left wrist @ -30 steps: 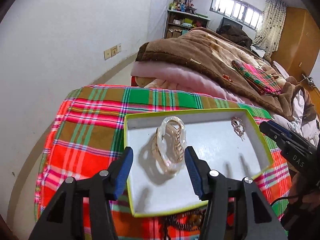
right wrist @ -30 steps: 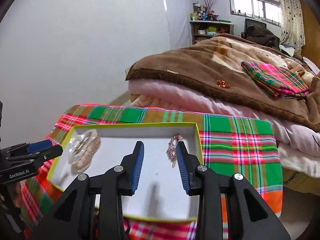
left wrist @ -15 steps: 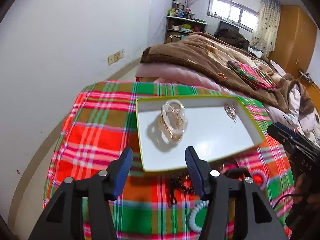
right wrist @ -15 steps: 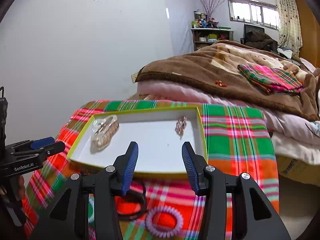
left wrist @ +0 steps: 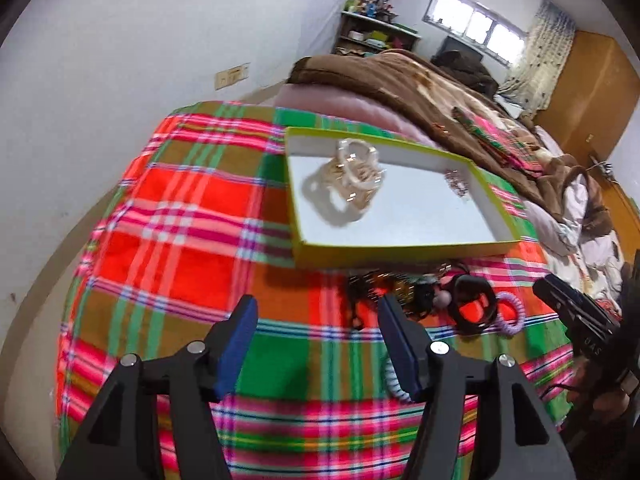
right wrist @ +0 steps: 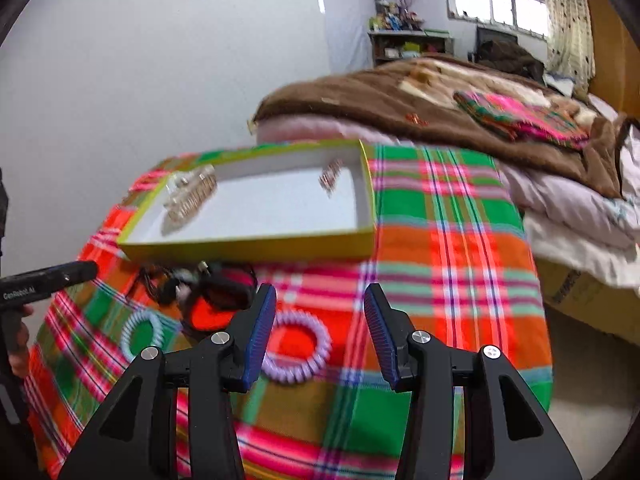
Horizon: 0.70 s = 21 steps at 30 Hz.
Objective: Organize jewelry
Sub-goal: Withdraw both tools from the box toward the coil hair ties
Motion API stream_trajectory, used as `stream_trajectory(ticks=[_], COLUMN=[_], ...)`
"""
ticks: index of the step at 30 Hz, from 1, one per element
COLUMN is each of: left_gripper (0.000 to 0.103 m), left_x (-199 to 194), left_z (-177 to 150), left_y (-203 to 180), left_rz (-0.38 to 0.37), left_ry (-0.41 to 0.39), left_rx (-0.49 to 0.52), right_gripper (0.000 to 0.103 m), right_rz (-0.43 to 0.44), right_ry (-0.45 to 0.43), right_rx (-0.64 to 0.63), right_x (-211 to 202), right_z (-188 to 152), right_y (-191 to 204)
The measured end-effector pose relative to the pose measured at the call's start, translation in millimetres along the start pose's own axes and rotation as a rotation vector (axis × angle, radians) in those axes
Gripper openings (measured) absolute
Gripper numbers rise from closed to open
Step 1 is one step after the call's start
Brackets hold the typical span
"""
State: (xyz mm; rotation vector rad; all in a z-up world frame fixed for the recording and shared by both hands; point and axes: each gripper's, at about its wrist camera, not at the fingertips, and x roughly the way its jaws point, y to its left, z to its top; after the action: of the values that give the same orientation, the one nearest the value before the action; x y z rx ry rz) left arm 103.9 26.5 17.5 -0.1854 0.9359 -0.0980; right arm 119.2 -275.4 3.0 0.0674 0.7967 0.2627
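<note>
Both jaws apart: right hand-held gripper (right wrist: 320, 330) hovers over the lilac spiral hair tie (right wrist: 297, 346) at seven o'clock, left hand-held gripper (left wrist: 316, 340) empty. Looks light, springy; pinch its rim.

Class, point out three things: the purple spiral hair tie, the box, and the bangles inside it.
purple hair tie (right wrist: 298, 346), right wrist view, coil's left side
box (right wrist: 248, 246), right wrist view, near wall
bangles (left wrist: 354, 184), left wrist view, middle of pile

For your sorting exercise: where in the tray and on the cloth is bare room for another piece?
Inside the tray, the white floor between the gold bangles and the small brooch is bare. The plaid cloth left of the tray is free. Crowded: the strip before the tray, with black band, purple coil and pale coil.
</note>
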Motion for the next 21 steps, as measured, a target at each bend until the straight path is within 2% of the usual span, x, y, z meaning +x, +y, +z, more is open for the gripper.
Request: stream_trajectory(ticks=[11,16,19,21], left_gripper=[0.064,0.064,0.064,0.064], left_x=[-1.2,-3.0,-2.6,-1.7], left_z=[-21.7,-26.6,-29.1,-30.2], left_y=[16.1,15.3,12.9,11.5], left_rz=[-0.026,-0.061,-0.068,-0.073], left_ry=[0.03,0.035,0.041,0.047], left_rx=[-0.044,-0.041,-0.03,-0.029], right_gripper=[0.047,0.047,0.037,0.035], right_rz=[-0.023,-0.039,-0.059,-0.063], right_ry=[0.087,0.092,0.099,0.099], right_rx=[-0.023,-0.046,-0.065,-0.074], right_x=[19.8,21.9,23.1,23.7], right_z=[-16.3,-18.7,-20.4,-20.6], right_y=[1.4,5.3,8.1,8.8])
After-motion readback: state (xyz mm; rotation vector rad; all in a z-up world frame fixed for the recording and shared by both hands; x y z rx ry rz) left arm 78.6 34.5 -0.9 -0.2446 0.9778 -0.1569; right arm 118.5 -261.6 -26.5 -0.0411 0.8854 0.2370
